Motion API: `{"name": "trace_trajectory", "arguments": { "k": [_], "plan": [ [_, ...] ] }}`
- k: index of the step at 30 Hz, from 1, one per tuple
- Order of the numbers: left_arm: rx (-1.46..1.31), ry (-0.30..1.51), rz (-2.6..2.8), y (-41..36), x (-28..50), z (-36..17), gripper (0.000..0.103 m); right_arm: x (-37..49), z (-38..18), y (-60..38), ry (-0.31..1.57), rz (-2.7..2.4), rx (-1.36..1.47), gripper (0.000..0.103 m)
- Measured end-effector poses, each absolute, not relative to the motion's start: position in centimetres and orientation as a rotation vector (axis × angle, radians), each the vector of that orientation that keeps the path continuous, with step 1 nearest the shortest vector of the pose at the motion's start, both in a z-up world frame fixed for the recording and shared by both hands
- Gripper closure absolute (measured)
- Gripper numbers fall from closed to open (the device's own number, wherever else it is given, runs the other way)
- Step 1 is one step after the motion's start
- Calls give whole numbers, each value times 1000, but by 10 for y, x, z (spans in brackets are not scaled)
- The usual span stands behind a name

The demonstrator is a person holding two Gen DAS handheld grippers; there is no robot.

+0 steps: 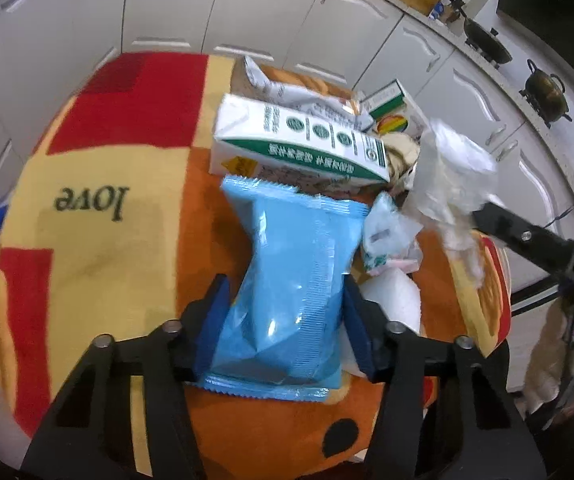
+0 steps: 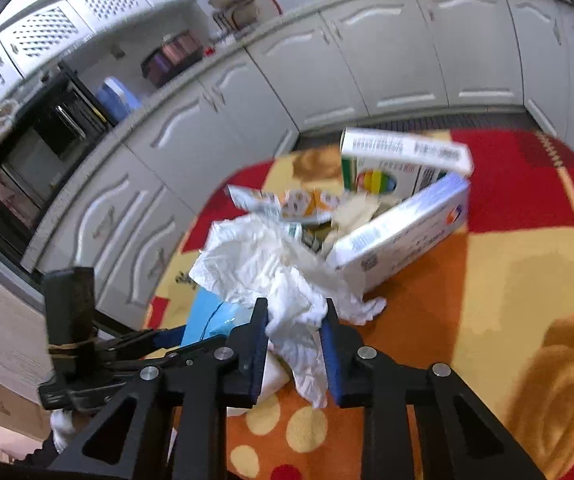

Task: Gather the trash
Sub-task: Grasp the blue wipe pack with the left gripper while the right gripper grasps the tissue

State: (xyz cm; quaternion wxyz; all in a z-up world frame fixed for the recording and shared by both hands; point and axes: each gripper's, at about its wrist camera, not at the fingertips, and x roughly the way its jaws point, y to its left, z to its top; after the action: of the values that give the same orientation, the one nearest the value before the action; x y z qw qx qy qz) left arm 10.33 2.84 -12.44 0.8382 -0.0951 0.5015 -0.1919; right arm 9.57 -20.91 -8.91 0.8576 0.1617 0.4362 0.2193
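My left gripper (image 1: 283, 296) is shut on a light blue snack packet (image 1: 291, 280) and holds it over the patterned rug (image 1: 99, 248). Beyond it lies a white and green carton (image 1: 299, 140) among a pile of wrappers and boxes. My right gripper (image 2: 293, 320) is shut on a crumpled white plastic bag (image 2: 271, 268), which also shows in the left wrist view (image 1: 451, 176) at the right. The left gripper and blue packet (image 2: 207, 316) show at the left of the right wrist view. A white and blue box (image 2: 403, 228) lies past the bag.
White kitchen cabinets (image 2: 387, 52) ring the rug. An oven (image 2: 47, 140) stands at the left. A counter with a pan (image 1: 487, 40) and a pot (image 1: 547, 92) runs at the upper right. A box with a rainbow print (image 2: 379, 176) lies in the pile.
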Motion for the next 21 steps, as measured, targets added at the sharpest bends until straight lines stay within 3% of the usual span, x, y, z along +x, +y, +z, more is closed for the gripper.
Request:
{"name": "trace_trajectory", "arguments": {
  "k": [5, 21],
  "plan": [
    [-188, 1040, -402, 33, 99, -114, 68, 85, -72, -223, 855, 458, 331, 88],
    [-175, 912, -423, 23, 89, -51, 68, 59, -53, -267, 788, 406, 351, 89]
  ]
}}
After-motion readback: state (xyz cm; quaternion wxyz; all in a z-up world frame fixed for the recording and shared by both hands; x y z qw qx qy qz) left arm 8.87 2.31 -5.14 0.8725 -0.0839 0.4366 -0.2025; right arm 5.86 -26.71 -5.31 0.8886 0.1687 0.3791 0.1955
